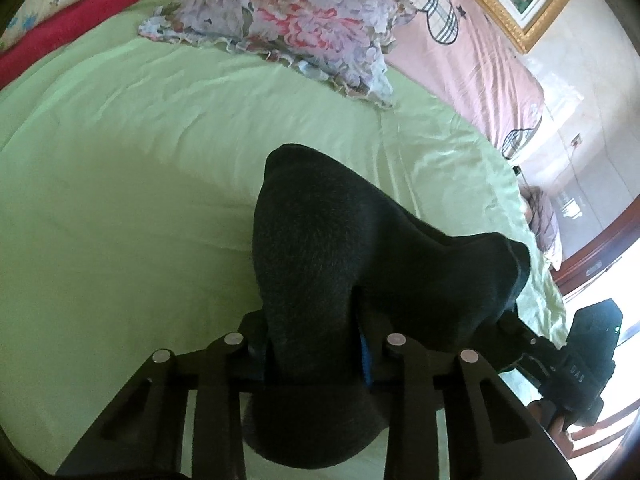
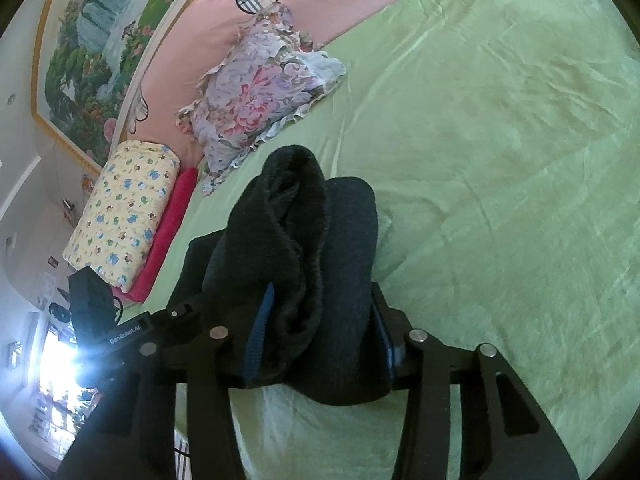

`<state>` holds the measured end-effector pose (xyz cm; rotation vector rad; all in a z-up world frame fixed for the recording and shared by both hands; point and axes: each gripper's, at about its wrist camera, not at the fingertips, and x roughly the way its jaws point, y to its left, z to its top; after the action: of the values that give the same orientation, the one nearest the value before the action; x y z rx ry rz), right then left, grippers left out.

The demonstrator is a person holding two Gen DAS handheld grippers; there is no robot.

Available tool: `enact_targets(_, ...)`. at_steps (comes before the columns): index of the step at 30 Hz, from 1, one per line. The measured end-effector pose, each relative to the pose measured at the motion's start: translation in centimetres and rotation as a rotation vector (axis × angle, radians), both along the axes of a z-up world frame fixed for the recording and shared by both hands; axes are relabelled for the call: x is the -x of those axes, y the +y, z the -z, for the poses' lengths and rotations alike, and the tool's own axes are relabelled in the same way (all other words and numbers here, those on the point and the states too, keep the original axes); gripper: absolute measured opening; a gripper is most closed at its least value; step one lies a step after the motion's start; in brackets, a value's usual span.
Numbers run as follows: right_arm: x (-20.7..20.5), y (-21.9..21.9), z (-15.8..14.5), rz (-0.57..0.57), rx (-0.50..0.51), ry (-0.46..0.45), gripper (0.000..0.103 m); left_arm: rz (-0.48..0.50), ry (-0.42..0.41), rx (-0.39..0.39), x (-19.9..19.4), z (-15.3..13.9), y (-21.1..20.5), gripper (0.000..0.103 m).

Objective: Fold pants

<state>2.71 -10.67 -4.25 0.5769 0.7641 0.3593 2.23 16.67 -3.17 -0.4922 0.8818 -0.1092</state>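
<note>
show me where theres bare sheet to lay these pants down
Bare green sheet spreads wide ahead, below the floral pillow. Crowded along the bed's head: that pillow, the red roll, the yellow printed pillow. Both grippers hold the dark pants.

I see my left gripper (image 1: pixel 316 360) clamped on the dark pants (image 1: pixel 340 248), which bunch up above the green sheet (image 1: pixel 140 180). A floral pillow (image 1: pixel 288 20) lies far off; the right gripper (image 1: pixel 576 360) sits near right.

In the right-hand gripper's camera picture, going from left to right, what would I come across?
Framed landscape painting → yellow printed bolster → red roll → dark pants clamped in the right gripper → bare green bedsheet.
</note>
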Motion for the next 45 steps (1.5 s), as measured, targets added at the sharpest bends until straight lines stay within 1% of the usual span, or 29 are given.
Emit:
enact_targets(2, 0.3, 0.2, -0.4, -0.001, -0.005, -0.015, 0.043, 0.004, -0.016, 0.003, 0.5, -0.8, 0.0, 0.029)
enact_targets(10, 1.4, 1.9, -2.3, -0.04, -0.012, -0.053, 0.042, -0.02, -0.054, -0.09, 2.7, -3.8, 0.1, 0.029)
enact_targets(19, 1.3, 4.4, -3.9, -0.092, -0.009, -0.089, 0.042, -0.068, -0.102, -0.169, 4.6, -6.1, 1.3, 0.029)
enact_targets(28, 0.0, 6.8, -4.9, -0.135, 0.016, -0.111, 0.042, -0.117, -0.119, -0.2, 4.9, -6.9, 3.2, 0.029)
enact_targets(45, -3.5, 9.7, -5.4, -0.164, 0.039, -0.119, 0.042, -0.18, -0.109, -0.216, 2.3, -6.9, 5.4, 0.029)
